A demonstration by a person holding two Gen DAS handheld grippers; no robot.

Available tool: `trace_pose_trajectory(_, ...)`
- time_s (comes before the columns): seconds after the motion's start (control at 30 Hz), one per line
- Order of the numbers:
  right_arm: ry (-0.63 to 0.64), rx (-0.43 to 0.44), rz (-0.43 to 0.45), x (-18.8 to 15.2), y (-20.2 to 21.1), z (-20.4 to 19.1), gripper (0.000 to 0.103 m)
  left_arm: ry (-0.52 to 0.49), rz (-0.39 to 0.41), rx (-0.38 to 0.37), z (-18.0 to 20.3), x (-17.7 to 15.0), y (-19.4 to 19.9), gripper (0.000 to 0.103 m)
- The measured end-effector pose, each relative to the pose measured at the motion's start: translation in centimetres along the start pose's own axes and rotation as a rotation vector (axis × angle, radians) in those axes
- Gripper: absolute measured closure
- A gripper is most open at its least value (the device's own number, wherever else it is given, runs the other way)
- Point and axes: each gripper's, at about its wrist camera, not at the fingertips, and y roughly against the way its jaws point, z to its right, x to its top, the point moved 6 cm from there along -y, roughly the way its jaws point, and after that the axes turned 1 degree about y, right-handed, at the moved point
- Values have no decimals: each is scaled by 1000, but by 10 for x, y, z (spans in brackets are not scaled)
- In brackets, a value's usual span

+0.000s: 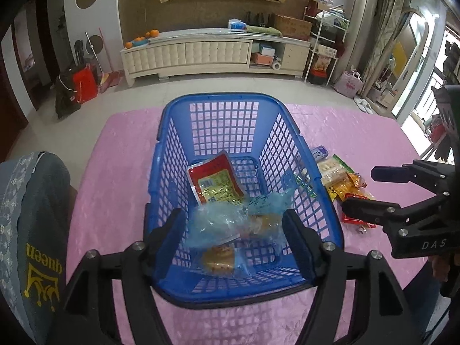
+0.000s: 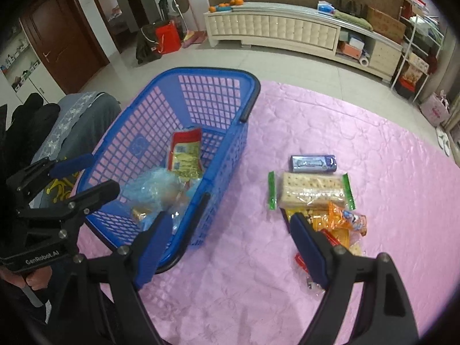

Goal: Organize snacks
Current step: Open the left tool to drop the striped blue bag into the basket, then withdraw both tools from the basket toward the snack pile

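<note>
Left gripper (image 1: 233, 230) nearest, jaws apart, empty, over blue basket (image 1: 172, 155) on pink tablecloth (image 2: 373, 149). Basket holds red-yellow packet (image 1: 215, 181), blue-wrapped snacks (image 1: 224, 221). Right gripper (image 2: 230, 244) wide, empty, above loose snack pile (image 2: 313, 189) beside basket.

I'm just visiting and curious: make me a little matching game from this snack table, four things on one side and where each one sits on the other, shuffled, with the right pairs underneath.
Things:
1. red and yellow packet
2. blue mint tin
3. cracker pack
4. oranges

Places:
A. on the pink cloth, just beyond the crackers
B. on the long white cabinet by the far wall
C. inside the blue basket, leaning on its mesh
D. on the pink cloth, right of the basket, green at both ends

Pairs: 1-C, 2-A, 3-D, 4-B
</note>
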Motion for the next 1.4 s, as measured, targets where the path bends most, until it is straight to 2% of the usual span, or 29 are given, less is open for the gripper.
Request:
trace_pose_trajectory(0.07, 5, 1, 11, 0, 6, -3, 16, 6, 14, -3, 0, -1, 11, 31)
trace_pose_trajectory(0.2, 14, 7, 34, -2, 20, -9, 16, 7, 47, 0, 5, -1, 31, 30)
trace_pose_trajectory(0.27, 16, 3, 50, -5, 31, -11, 16, -1, 64, 6, 9, -1, 41, 22)
trace_pose_trajectory(0.47, 9, -3, 92, -15, 60, -9, 16, -31, 102, 16, 31, -7, 69, 22)
trace_pose_trajectory(0.67, -12, -22, 136, -31, 91, 7, 16, -55, 131, -26, 67, -13, 82, 21)
trace_pose_trajectory(0.93, -64, -69, 137, -62, 112, 45, 16, -157, 142, -71, 131, -18, 79, 21)
trace_pose_trajectory(1.1, -95, -100, 138, -81, 120, 74, 16, -194, 115, -91, 162, -23, 64, 21)
trace_pose_trajectory(1.4, -169, -94, 104, -106, 108, 120, 16, -228, 35, -115, 200, -25, 25, 21)
